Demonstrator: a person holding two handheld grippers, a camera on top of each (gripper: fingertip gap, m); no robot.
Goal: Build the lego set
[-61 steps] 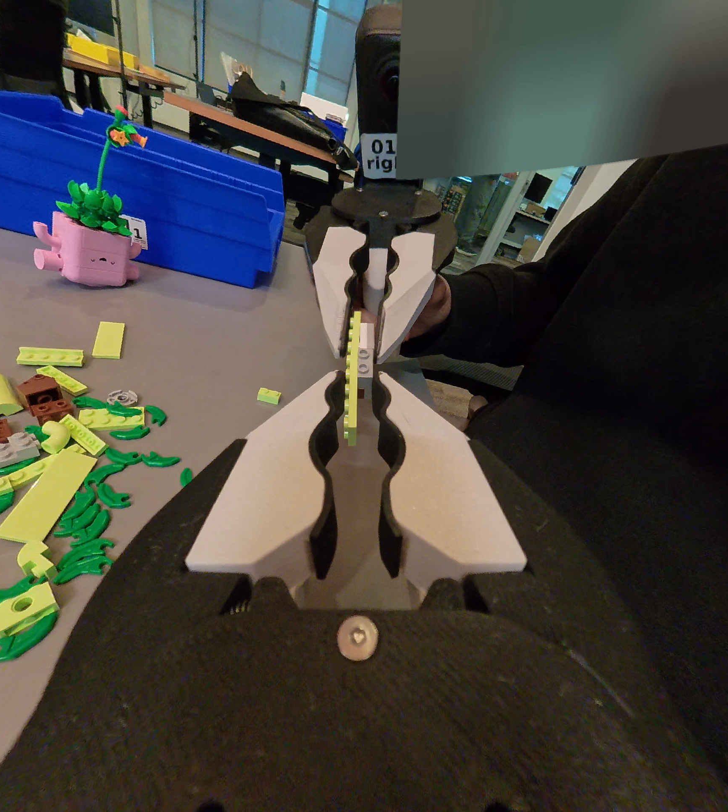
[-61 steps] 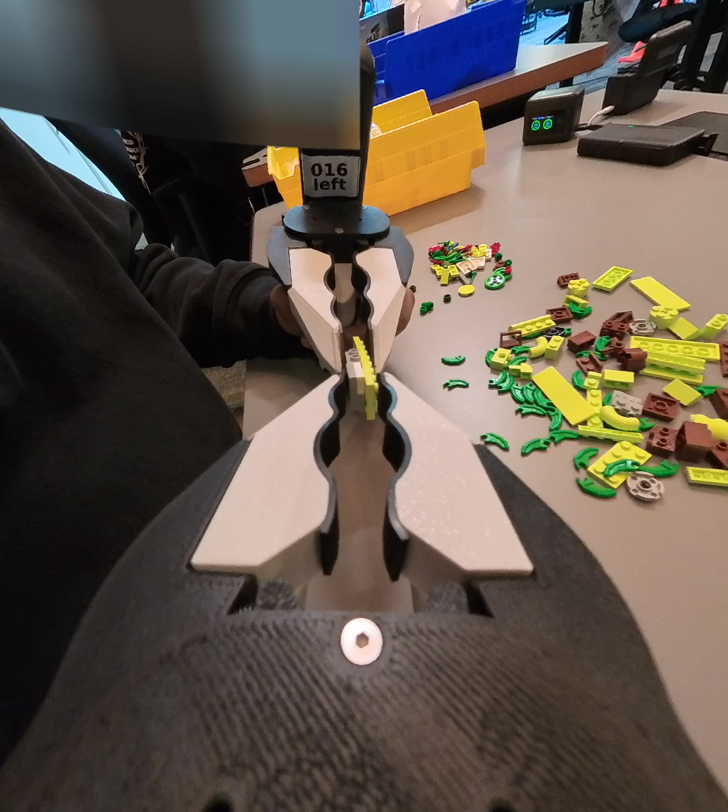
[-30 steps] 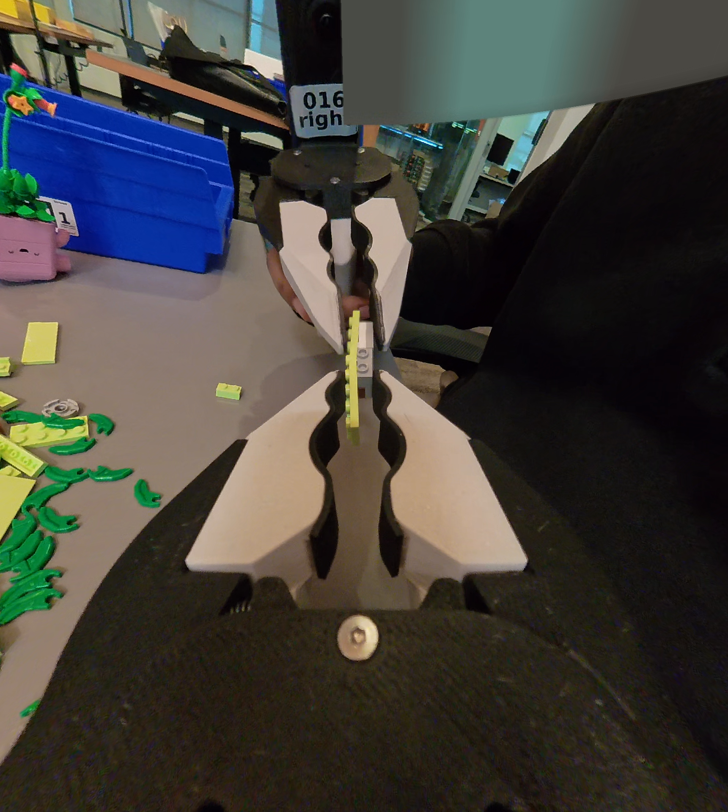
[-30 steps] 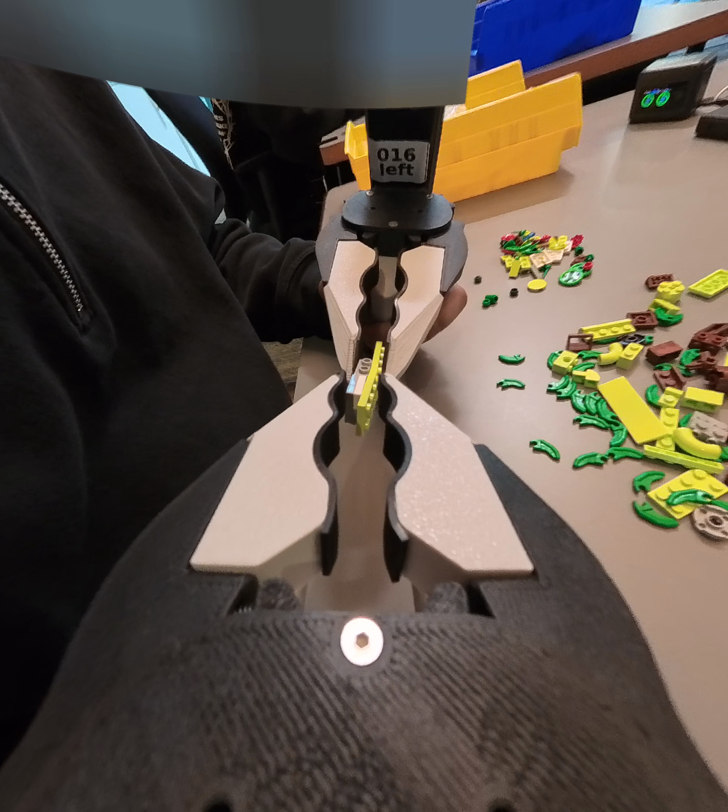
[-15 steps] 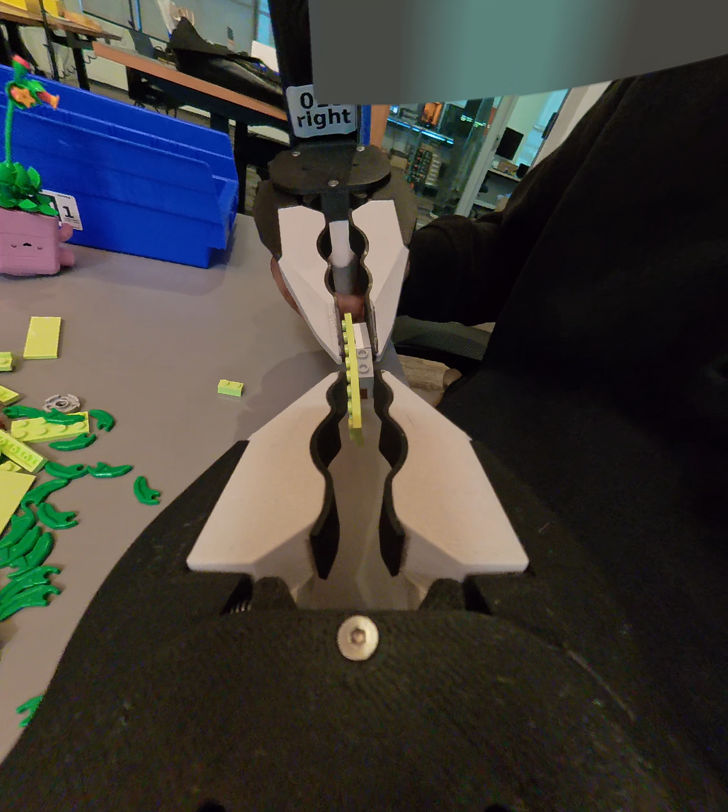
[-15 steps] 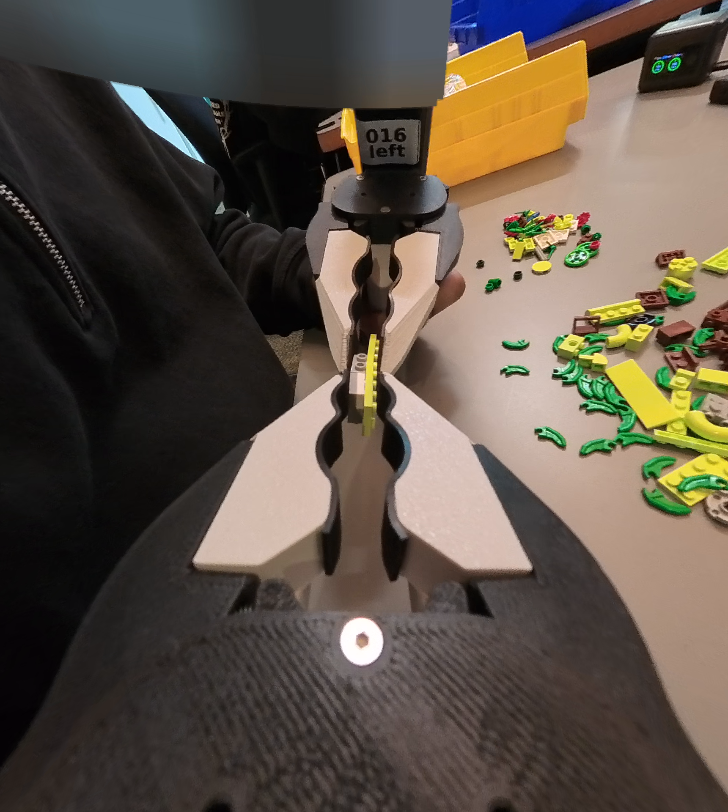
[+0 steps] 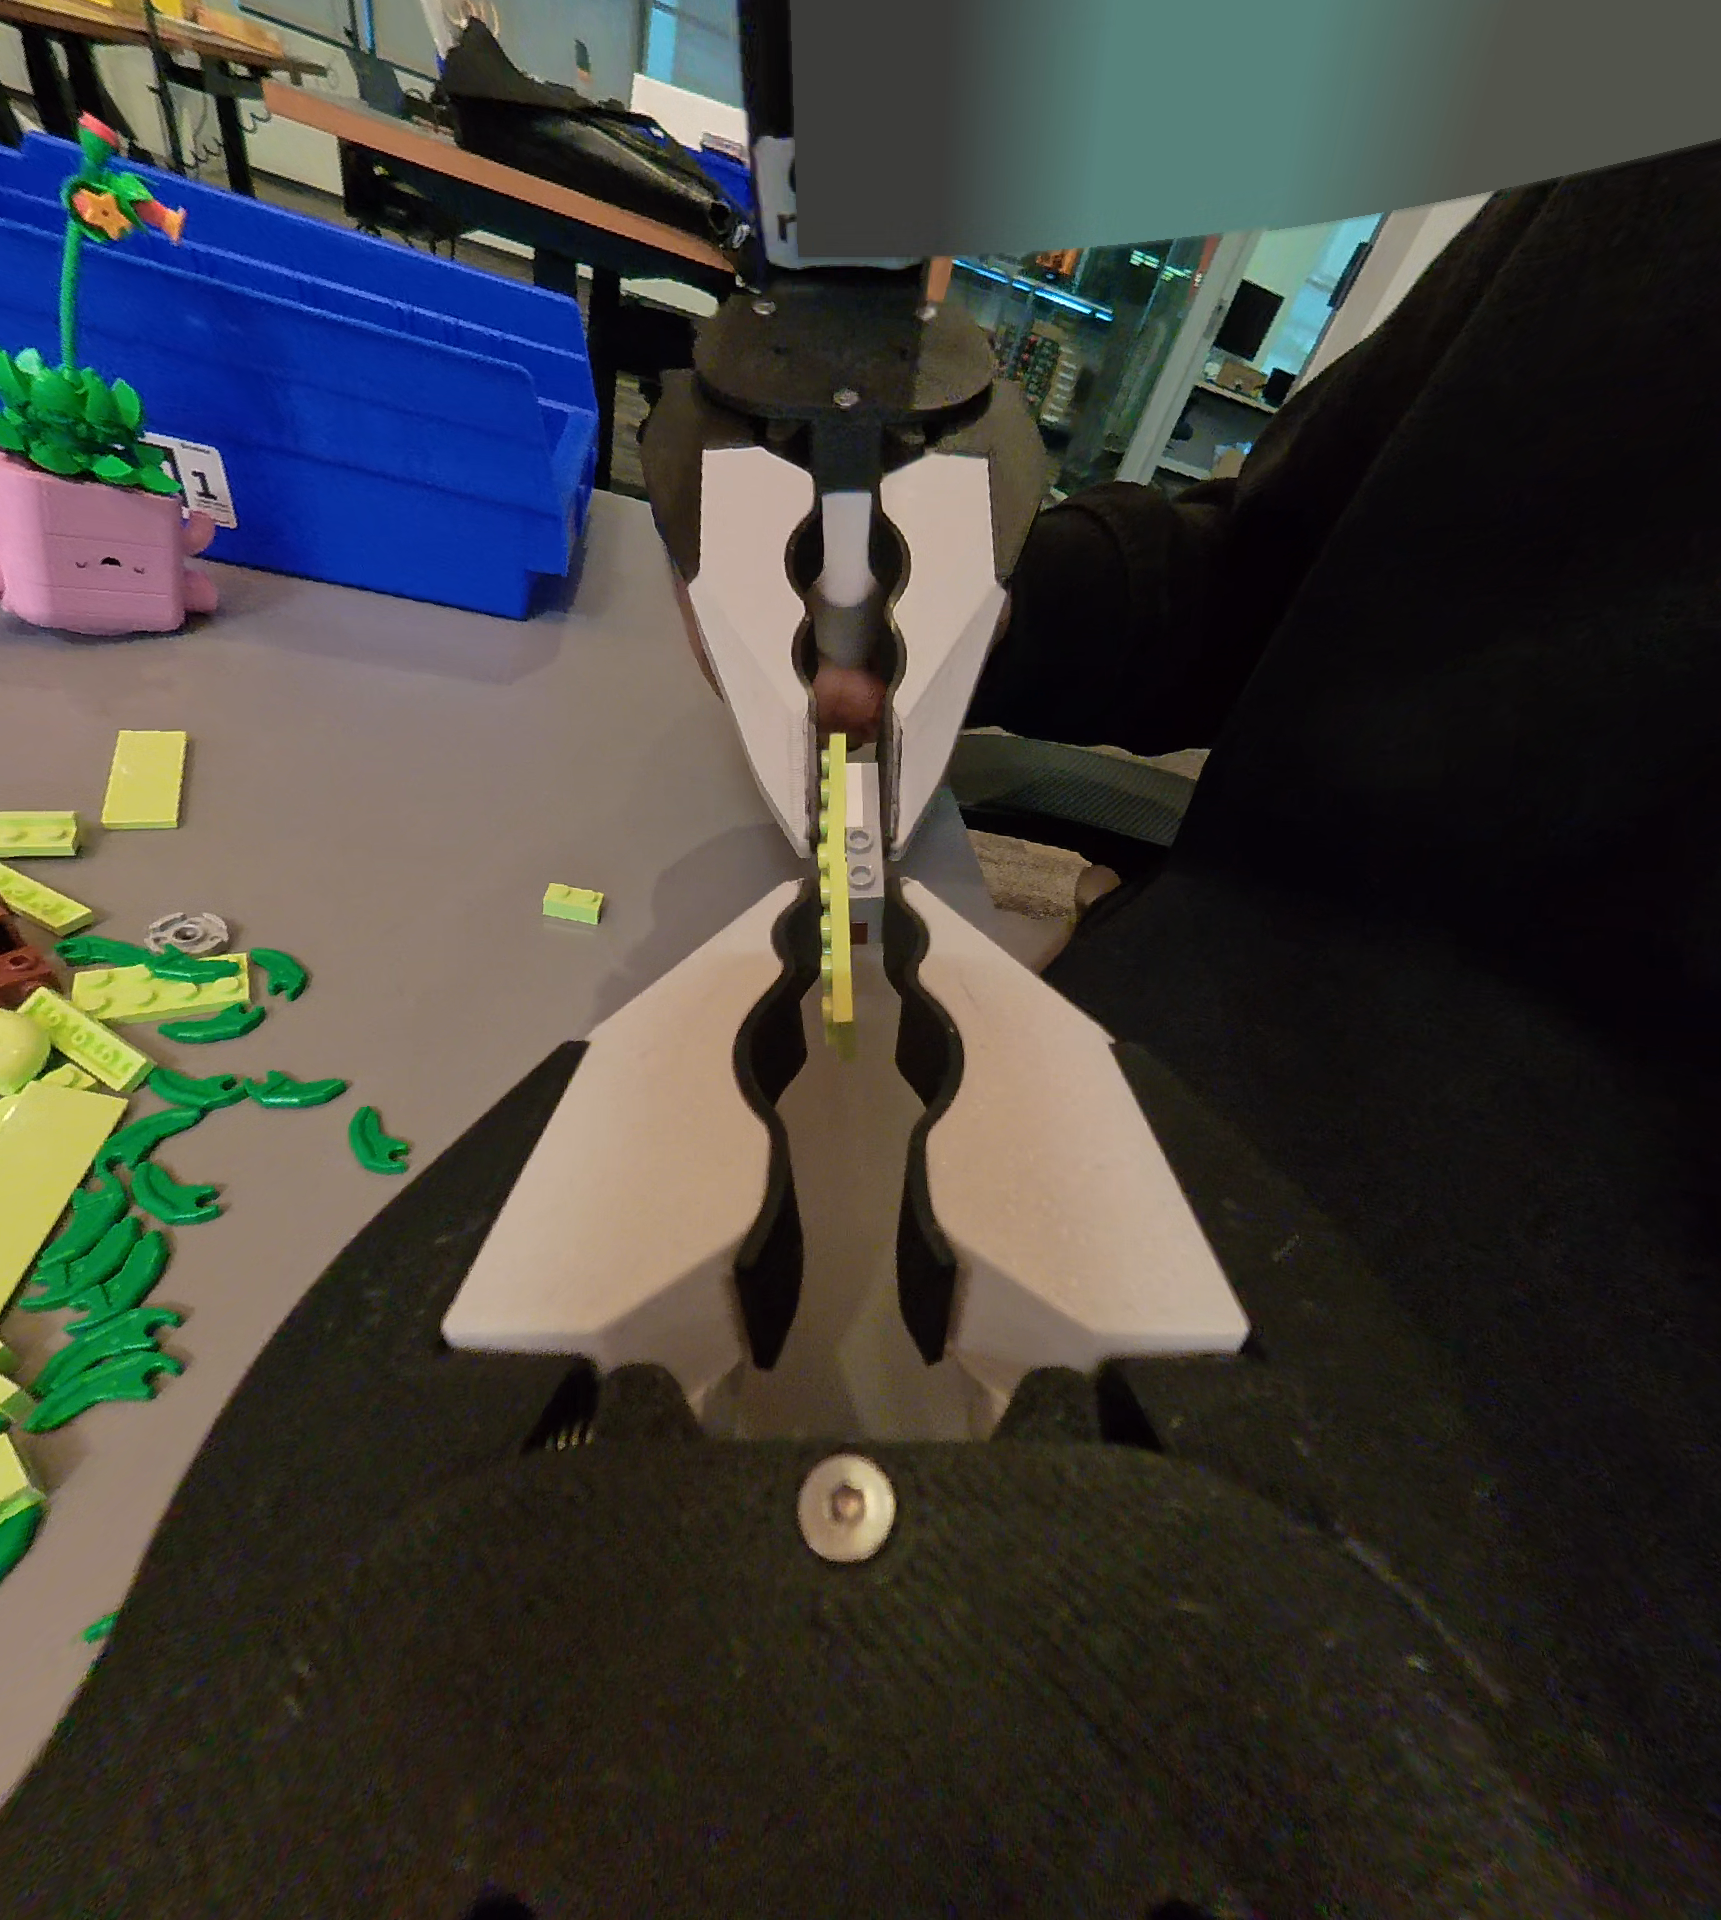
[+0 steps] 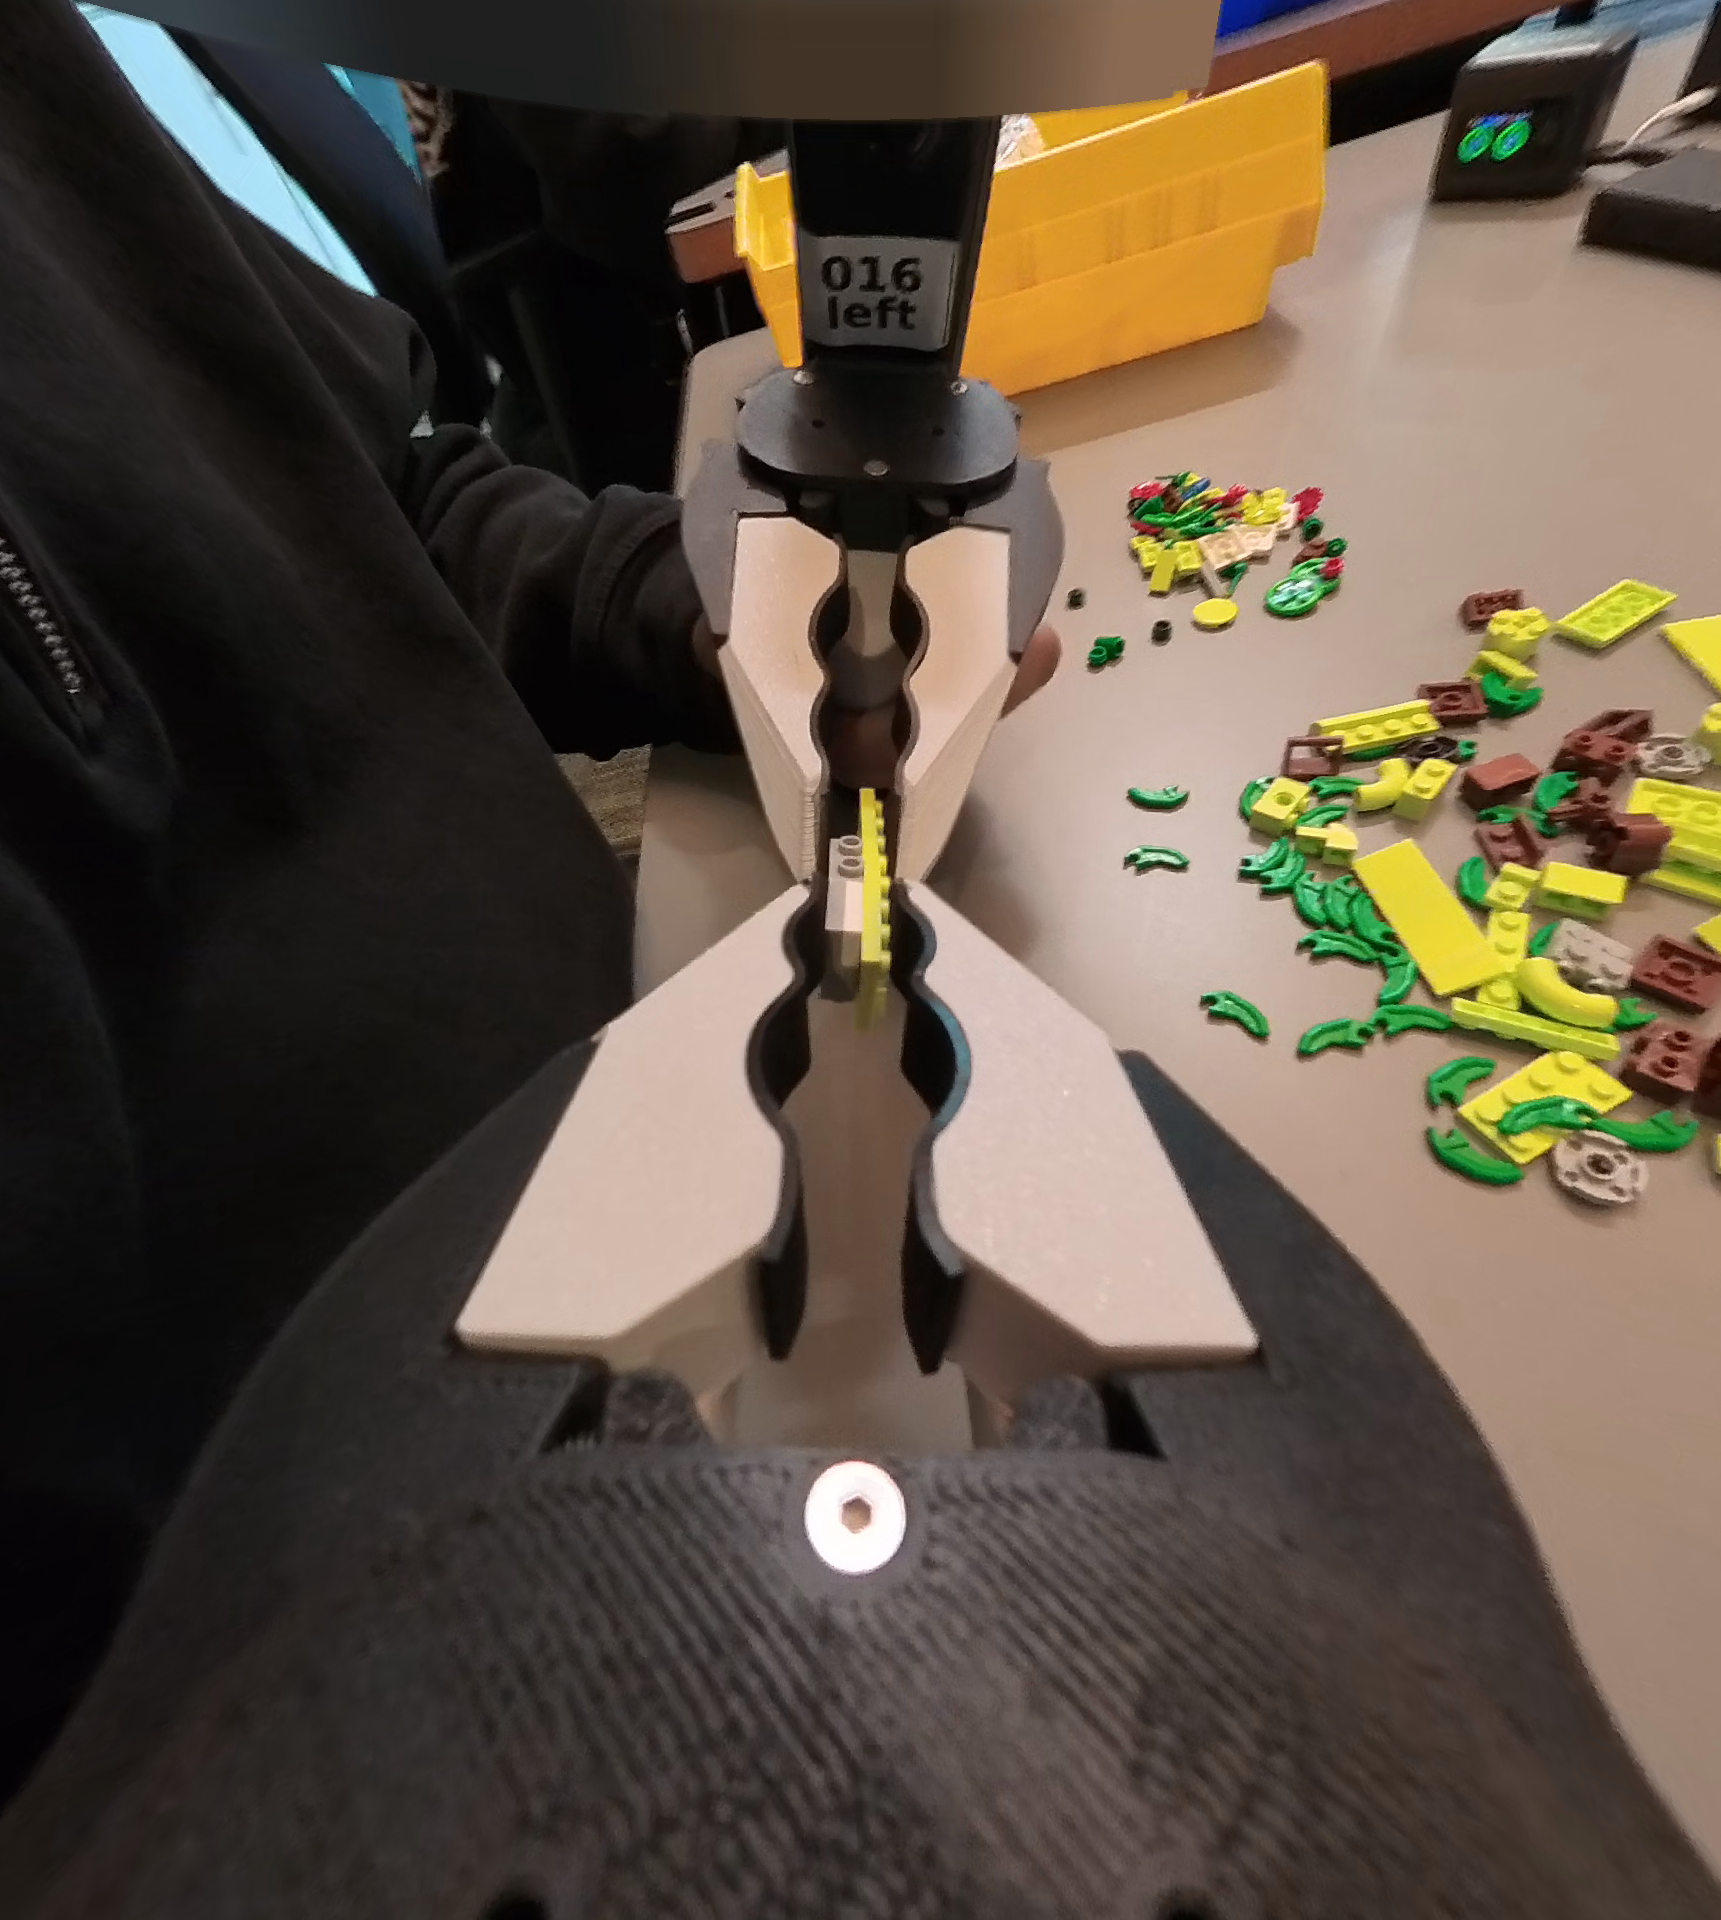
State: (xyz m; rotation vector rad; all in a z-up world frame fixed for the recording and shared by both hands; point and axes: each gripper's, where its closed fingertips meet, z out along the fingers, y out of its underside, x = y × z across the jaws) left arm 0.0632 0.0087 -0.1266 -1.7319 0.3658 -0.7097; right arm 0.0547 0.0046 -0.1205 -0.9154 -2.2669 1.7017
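A small lego assembly is held in the air between my two grippers, which point tip to tip at the table's near edge. It is a lime plate [image 7: 838,966] standing on edge with a grey brick [image 7: 862,854] stuck to its side. My left gripper [image 7: 843,909] is shut on one end. My right gripper [image 7: 851,831] is shut on the other end. In the right wrist view the lime plate [image 8: 875,925] and grey brick [image 8: 843,902] sit between my right gripper's tips [image 8: 861,904], with the left gripper [image 8: 858,831] opposite. A bit of brown shows under the grey brick.
Loose lime, green, brown and grey pieces [image 7: 56,1091] lie on the grey table [image 7: 420,748], also in the right wrist view [image 8: 1562,935]. A pink lego pot with a plant [image 7: 71,551] stands before blue bins [image 7: 336,416]. A yellow bin [image 8: 1147,239] stands at the back. A person's dark sleeves and body are close by. Less than 4 cm separates the two grippers' tips.
Both grippers stay shut on the assembly and have drifted together a little, turning slightly over the table edge. The grip and the pieces look the same.
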